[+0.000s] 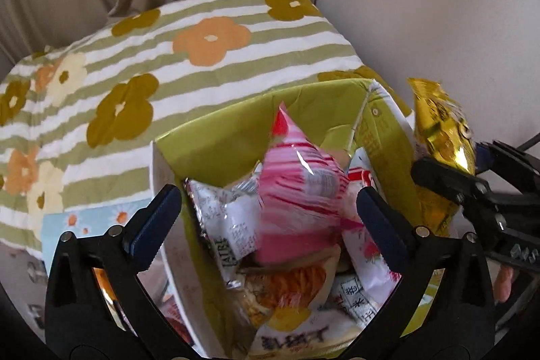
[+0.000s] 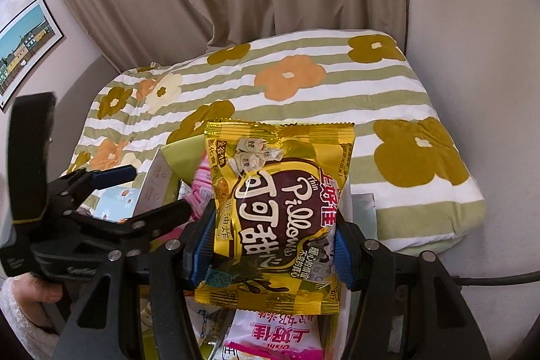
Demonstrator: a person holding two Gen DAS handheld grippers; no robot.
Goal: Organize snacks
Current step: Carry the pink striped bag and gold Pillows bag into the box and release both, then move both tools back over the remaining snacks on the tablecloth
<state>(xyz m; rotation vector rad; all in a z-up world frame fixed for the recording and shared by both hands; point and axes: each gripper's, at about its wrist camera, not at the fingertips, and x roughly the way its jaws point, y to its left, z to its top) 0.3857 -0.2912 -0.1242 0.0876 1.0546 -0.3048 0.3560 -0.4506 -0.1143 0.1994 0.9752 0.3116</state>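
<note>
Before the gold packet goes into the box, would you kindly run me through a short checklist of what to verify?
1. Right gripper shut on the gold snack packet: ok, both pads press its sides.
2. Left gripper open and holding nothing: ok, the pink packet lies between the fingers, untouched.
3. Green box open at the top: ok.
4. Space in the box for another packet: cannot tell, packets already pile high.
5. Left gripper out of the drop path: not ok, it hangs right over the box opening.
6. Gold packet undamaged: ok, no tear shows.
</note>
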